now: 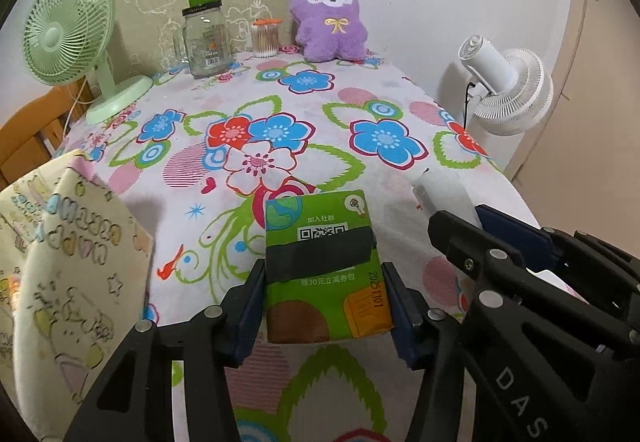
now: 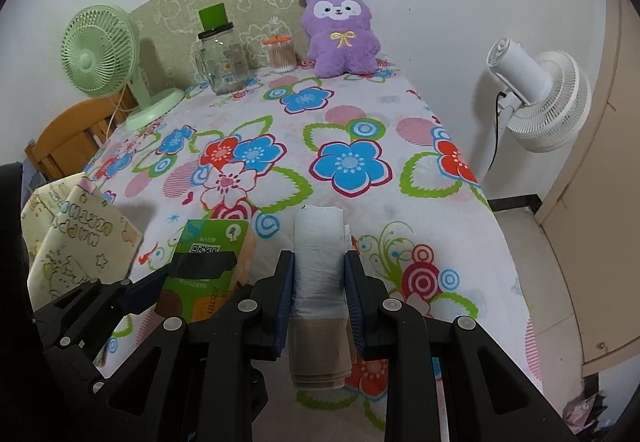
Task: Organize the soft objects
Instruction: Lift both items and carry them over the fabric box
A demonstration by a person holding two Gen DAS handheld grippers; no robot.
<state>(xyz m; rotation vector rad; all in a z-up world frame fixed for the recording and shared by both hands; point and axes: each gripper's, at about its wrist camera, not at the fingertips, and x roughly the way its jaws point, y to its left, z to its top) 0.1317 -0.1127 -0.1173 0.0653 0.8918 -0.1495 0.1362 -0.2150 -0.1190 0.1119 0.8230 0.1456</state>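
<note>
Both wrist views overlook one flowered table (image 1: pixel 320 114).

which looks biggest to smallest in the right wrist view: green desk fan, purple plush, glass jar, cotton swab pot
1. green desk fan
2. purple plush
3. glass jar
4. cotton swab pot

Fan and plush look close in size. The fan stands somewhat nearer the camera, so that order is unsure.

My left claw (image 1: pixel 324 306) covers the lower sides of the green tissue pack (image 1: pixel 324 262). The patterned paper bag (image 1: pixel 76 266) runs off the left edge, and the jar label (image 1: pixel 211 52) is too small to read.
</note>
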